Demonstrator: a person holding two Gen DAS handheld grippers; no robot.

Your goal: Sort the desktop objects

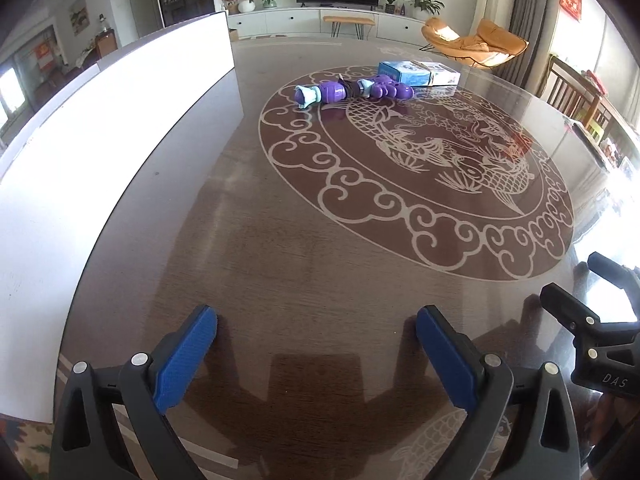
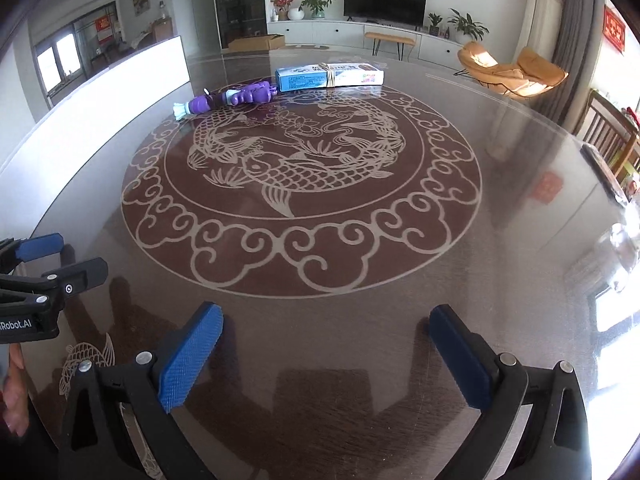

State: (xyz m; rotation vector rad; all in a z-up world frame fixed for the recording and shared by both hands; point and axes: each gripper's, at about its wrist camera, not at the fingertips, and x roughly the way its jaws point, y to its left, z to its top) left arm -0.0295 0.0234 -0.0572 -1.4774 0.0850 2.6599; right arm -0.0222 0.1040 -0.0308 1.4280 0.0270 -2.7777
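A purple and pale-blue toy (image 1: 352, 90) (image 2: 228, 98) lies on its side at the far part of the round table (image 1: 304, 248) (image 2: 500, 184). A blue and white box (image 1: 418, 72) (image 2: 328, 74) with a band around it lies just behind the toy. My left gripper (image 1: 317, 314) (image 2: 76, 254) hangs open over the near part of the table with nothing between its blue pads. My right gripper (image 2: 327, 314) (image 1: 576, 278) is beside it on the right, also open and holding nothing. Both are far from the toy and the box.
A tall white board (image 1: 120, 120) (image 2: 120, 76) stands along the table's left edge. Wooden chairs (image 1: 568, 92) (image 2: 608, 132) stand by the right rim. The glossy tabletop bears a fish and cloud pattern. An orange lounge chair (image 2: 508, 68) sits beyond the table.
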